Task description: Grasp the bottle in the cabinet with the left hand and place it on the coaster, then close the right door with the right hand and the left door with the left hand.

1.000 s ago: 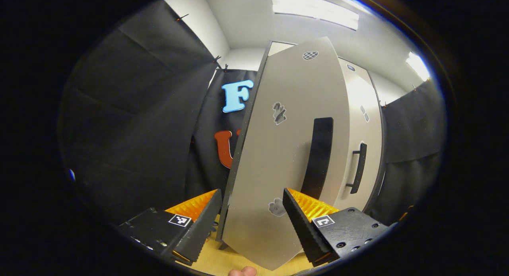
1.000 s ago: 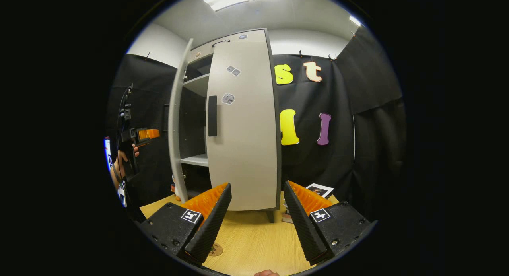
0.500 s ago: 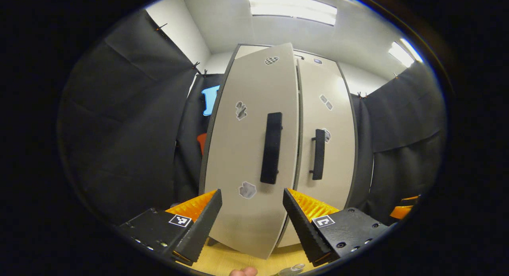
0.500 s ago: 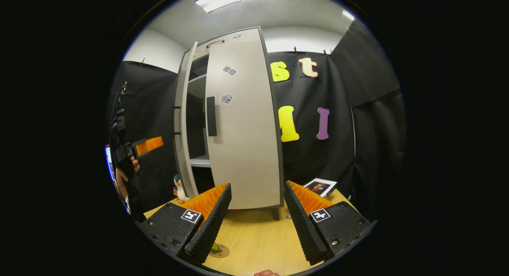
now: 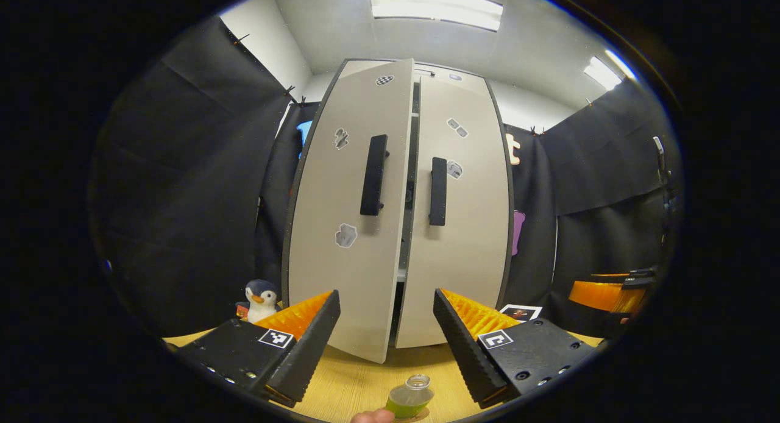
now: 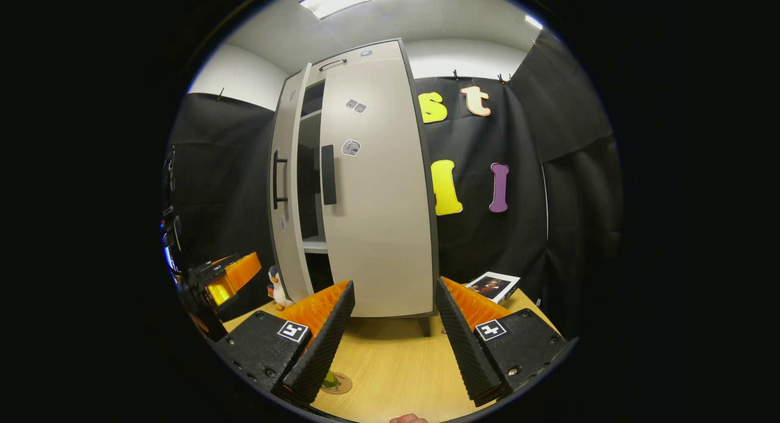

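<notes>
- Already the bottle (image 5: 409,397) is standing on the table (image 5: 350,386) low in the left gripper view, apparently on the coaster (image 6: 334,383) — so the placing step looks done, and the cabinet doors are what is left.
- Both grippers are hanging back from the cabinet with jaws spread wide and gripping nothing: the left gripper (image 5: 384,331) is facing the door fronts squarely, the right gripper (image 6: 390,325) is looking at them from off to one side.
- The right door (image 5: 460,216) is lying nearly flush with the cabinet front, judging from both views.
- The left door (image 5: 350,216) is standing ajar — its free edge is sitting proud of the right door's, with a dark gap between them where a shelf edge is showing.
- Room for the swing looks open: the penguin toy (image 5: 261,298) is sitting beside the hinge side, the bottle well forward of the door's lower edge, and a framed picture (image 6: 492,286) off by the cabinet's far corner.
</notes>
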### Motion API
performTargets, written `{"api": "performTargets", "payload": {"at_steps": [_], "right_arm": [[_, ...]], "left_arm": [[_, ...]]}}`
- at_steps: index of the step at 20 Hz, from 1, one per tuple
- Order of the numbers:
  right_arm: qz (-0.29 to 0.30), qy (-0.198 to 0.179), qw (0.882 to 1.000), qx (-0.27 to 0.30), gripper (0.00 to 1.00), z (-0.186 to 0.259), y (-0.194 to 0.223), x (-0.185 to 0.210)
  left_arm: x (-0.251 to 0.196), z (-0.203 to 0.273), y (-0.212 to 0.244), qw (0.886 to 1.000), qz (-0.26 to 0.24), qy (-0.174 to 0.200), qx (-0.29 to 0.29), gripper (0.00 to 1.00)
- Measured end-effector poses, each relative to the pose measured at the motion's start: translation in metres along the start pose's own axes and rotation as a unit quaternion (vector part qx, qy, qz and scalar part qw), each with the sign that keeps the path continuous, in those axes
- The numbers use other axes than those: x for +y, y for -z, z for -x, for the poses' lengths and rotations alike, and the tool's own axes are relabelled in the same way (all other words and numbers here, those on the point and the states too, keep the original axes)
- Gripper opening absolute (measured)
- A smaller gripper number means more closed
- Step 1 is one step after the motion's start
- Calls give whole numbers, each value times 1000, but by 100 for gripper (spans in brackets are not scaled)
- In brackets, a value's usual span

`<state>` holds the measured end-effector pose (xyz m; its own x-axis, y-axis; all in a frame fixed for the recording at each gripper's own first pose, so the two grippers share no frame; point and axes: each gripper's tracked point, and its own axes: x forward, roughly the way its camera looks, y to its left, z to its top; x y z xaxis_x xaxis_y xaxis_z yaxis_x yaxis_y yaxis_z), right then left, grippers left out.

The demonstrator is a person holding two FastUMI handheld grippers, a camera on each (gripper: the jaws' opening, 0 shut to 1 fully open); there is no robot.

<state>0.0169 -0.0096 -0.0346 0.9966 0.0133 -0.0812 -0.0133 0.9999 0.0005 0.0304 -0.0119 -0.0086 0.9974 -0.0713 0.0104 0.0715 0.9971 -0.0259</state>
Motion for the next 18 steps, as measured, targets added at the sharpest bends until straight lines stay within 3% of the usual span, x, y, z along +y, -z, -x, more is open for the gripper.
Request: {"api": "performTargets", "payload": {"at_steps": [2,3,18], "right_arm": [[7,2,1000,6,82,0,5,-2],[6,2,1000,9,82,-1,8,-2],[-10,-17,1000,19,82,0,14,8]], "left_arm": [[-1,8,9,1000,-6,-3,8,99],[-4,12,13,1000,-7,-2,13,94],[-19,18,18,999,-24,8,22,94]]}}
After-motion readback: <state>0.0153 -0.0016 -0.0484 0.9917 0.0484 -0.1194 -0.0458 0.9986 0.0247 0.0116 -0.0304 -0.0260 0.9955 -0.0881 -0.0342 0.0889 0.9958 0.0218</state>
